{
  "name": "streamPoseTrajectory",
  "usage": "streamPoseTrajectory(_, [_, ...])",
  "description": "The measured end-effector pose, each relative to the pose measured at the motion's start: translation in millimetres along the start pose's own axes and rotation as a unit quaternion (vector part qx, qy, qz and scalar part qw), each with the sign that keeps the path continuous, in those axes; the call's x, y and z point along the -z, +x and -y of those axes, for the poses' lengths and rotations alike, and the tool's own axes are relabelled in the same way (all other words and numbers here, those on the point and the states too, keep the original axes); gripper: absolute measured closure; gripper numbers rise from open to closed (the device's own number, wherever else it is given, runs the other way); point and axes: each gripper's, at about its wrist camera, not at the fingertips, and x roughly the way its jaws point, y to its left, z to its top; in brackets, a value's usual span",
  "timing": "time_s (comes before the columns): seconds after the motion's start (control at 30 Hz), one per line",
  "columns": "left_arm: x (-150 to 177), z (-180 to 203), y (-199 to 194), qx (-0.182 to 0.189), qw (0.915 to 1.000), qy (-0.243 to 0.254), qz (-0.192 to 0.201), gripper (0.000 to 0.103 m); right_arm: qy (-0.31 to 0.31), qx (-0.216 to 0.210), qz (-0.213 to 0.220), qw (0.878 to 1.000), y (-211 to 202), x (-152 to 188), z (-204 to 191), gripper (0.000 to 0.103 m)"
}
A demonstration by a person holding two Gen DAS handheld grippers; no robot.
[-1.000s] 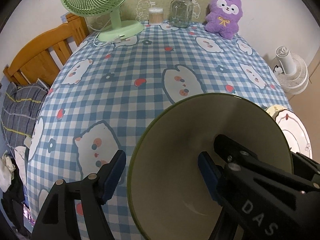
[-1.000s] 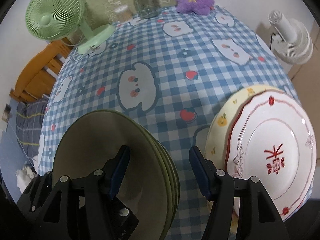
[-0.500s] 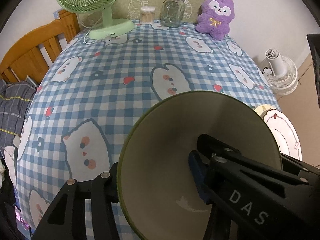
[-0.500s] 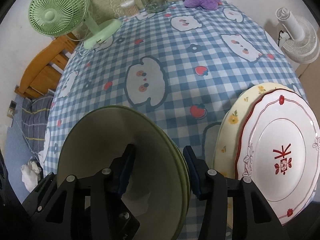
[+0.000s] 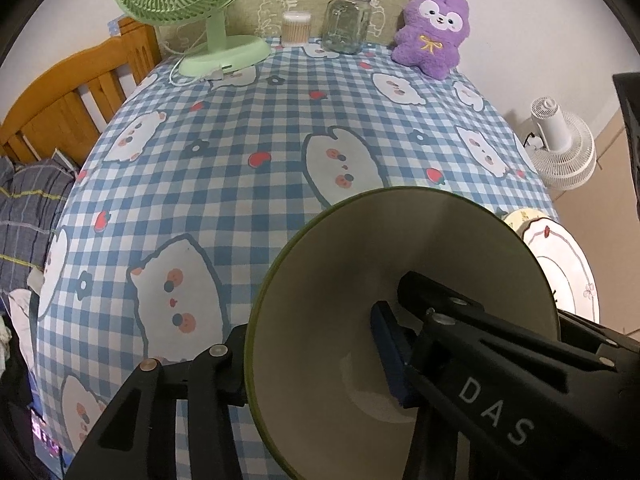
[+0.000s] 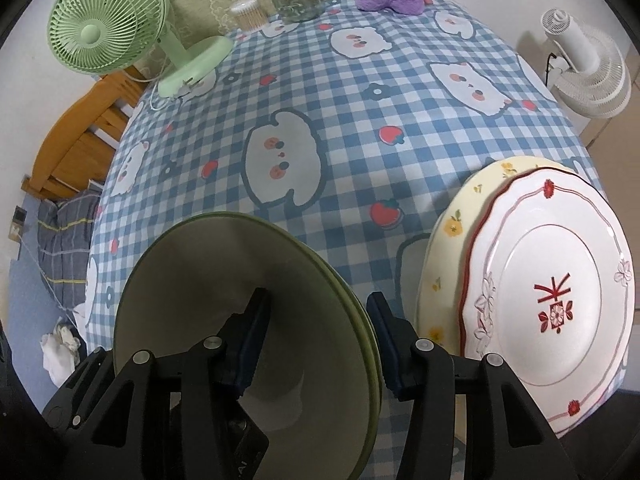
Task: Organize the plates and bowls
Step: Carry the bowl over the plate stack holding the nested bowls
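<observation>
- Near edge of the checked tablecloth [image 6: 344, 92], 6 to 7 o'clock in the right wrist view: stack of green bowls [image 6: 224, 280], cream inside, olive rims, nested.
- Left gripper [image 5: 316, 352] clamped on the stack's wall; jaws just closed in. One finger outside the rim at 7 o'clock, mostly hidden behind it; blue pad [image 5: 390, 354] pressed on the inner wall.
- White letters "DAS" on the black finger of the left gripper, 5 o'clock in its own view.
- Right gripper [image 6: 320, 340] grips the opposite side of the same stack: one blue pad inside the bowl, the other outside the layered rims. Its jaws also closed in within the last second, now steady.
- Lower black body inside the bowl in the right view carries pale lettering, too cut off to read.
- Plates at 3 to 4 o'clock, right view: white plate [image 6: 560, 304] with red rim line and a red flower-and-stroke mark in the centre, lying on a cream plate [image 6: 452, 236] with small yellow flowers. Just beside the bowls, not touching.
- Far edge, 12 o'clock: glass jar [image 5: 347, 20] with dark lid, cotton swab tub [image 5: 296, 28], purple plush [image 5: 434, 30] with a small tan tag, writing illegible.
- 11 o'clock: green desk fan [image 5: 188, 4]. White fan [image 5: 560, 148] off the table at 2 o'clock.
- Wooden bed frame [image 5: 76, 96] at 9 to 10 o'clock.
</observation>
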Motion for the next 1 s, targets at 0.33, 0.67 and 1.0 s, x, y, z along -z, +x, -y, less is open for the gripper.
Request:
streamPoseTrajectory(0.33, [-4,6,-22,0.013,0.9997,0.01,0.016,0.054,0.009,0.011,0.019,1.0,-27,1,-3,0.05])
streamPoseTrajectory(0.67, [-11,21,-48,0.024,0.9988,0.027,0.034,0.054,0.02,0.017,0.045,0.999,-63,-1,4,0.05])
streamPoseTrajectory(1.0, [-14,53,-61,0.022,0.9982,0.031,0.045,0.054,0.018,0.012,0.054,0.998,-85,-6,32,0.05])
